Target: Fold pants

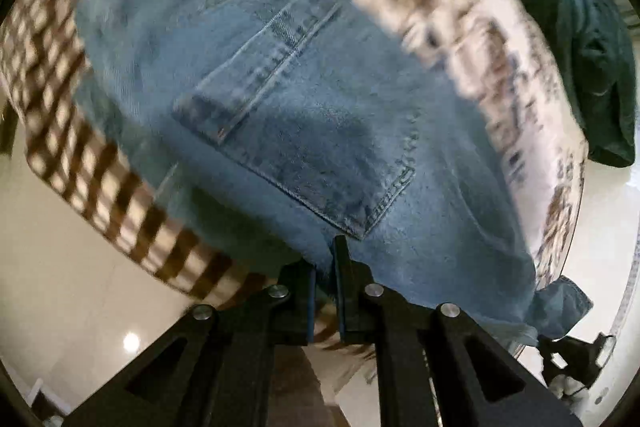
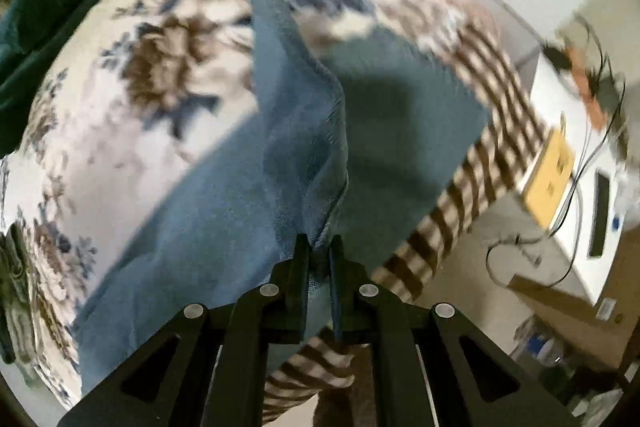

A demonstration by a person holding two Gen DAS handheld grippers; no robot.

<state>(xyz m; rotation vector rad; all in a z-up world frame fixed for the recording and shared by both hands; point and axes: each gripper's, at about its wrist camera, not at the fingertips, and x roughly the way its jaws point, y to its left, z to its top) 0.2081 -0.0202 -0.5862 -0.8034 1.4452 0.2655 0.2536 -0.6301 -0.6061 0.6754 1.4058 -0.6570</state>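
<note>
Blue denim pants point(image 1: 304, 115) lie over a bed with a floral and checked cover, back pocket point(image 1: 304, 147) up. My left gripper point(image 1: 325, 263) is shut on the near edge of the pants below the pocket. In the right wrist view the pants point(image 2: 224, 219) stretch away, with one leg edge lifted into a ridge point(image 2: 288, 67). My right gripper point(image 2: 319, 247) is shut on that bunched denim edge. Both views are motion-blurred.
The bed cover is floral point(image 2: 120, 75) with a brown checked border point(image 2: 472, 187). A dark green garment point(image 1: 576, 59) lies at the far side of the bed. A white cabinet with a yellow box point(image 2: 552, 179) and cables stands to the right. Pale floor point(image 1: 60, 267) lies below the bed edge.
</note>
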